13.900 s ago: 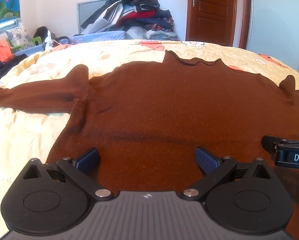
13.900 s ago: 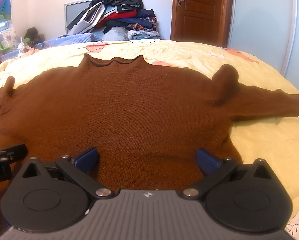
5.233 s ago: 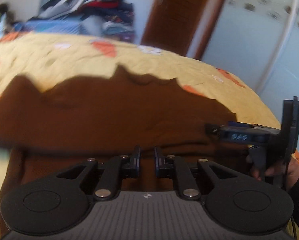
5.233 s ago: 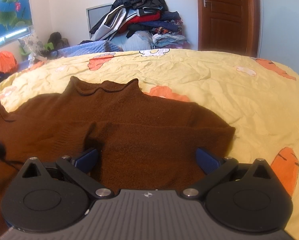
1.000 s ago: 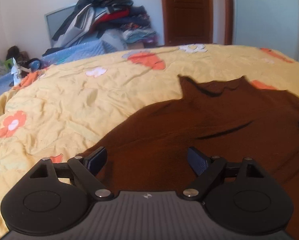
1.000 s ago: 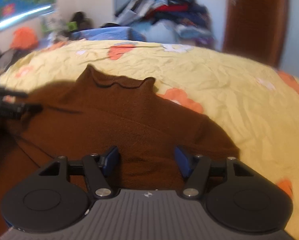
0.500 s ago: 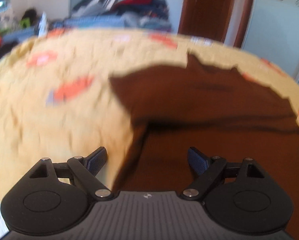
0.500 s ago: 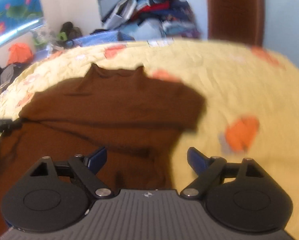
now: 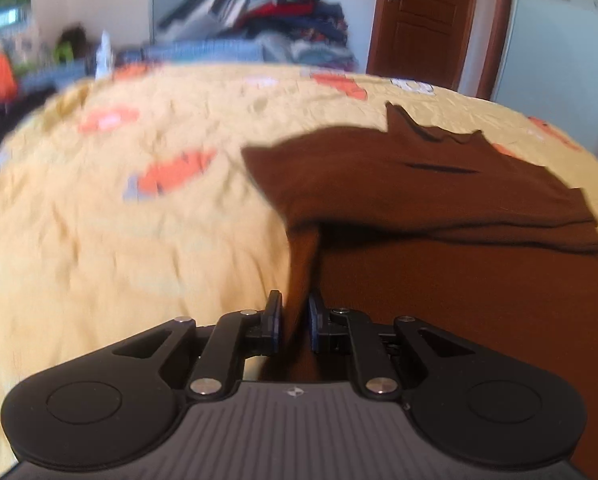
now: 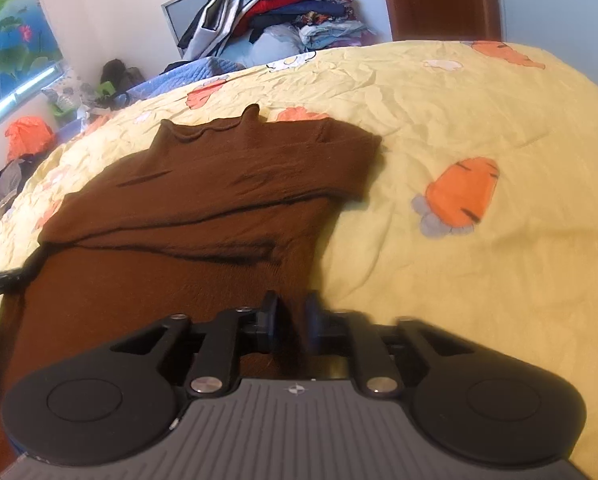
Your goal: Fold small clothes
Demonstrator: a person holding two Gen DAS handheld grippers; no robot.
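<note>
- The brown sweater is lying on the yellow carrot-print bedspread, collar pointing toward the bed's far edge, and both sleeves are lying folded in across the chest, their edges showing as dark creases.
- The left gripper is pinching the sweater's left bottom corner, its jaws nearly together with brown knit filling the narrow gap between them.
- The right gripper is pinching the right bottom corner in the same way; its right-hand finger is blurred, so the exact bite is hard to read, but cloth is clearly running between the pads.
- The step in hand looks like bringing the hem up to the shoulders, a half fold toward the far edge of the bed.
- To do it well, both corners should be rising together and travelling level, so the hem is staying straight and taut between the two tongs.
- The lift should be kept low, so the folded-in sleeves are not dragging out of place.
- The hem should be landing just below the collar, side edges lining up with the shoulders, before either grip is loosening.
- Beyond the far edge of the bed, a heap of clothes is piled against the wall beside a wooden door, well apart from the work.
</note>
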